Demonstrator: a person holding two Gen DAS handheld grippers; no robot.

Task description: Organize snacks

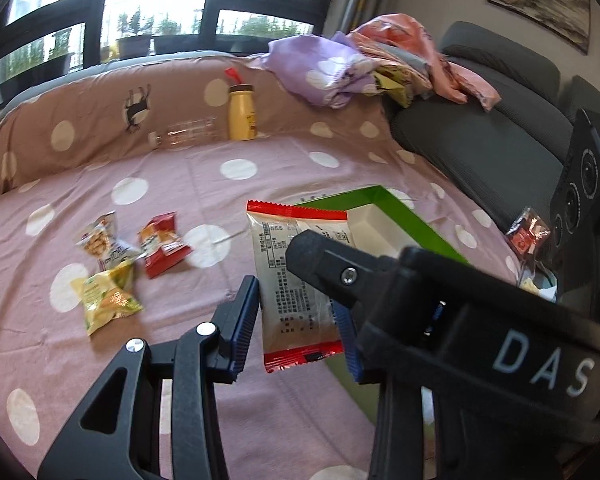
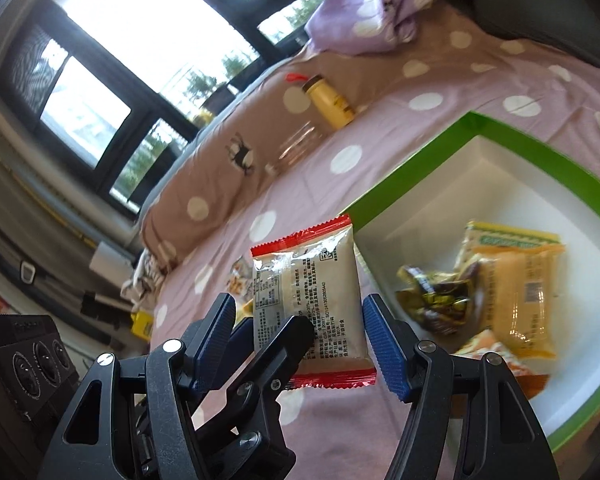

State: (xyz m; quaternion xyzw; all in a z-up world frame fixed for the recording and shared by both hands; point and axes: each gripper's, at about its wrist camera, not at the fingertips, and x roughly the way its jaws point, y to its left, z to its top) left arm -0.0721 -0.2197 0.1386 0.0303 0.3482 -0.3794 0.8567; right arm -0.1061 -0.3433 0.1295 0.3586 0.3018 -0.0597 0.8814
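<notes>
Left wrist view: the left hand-held gripper (image 1: 296, 300) was closed on a red-edged snack packet (image 1: 272, 240), held above the bed just left of the green box (image 1: 412, 220). Right wrist view: the right hand-held gripper (image 2: 300, 316) straddled that packet; I could not tell whether it was gripping.
</notes>
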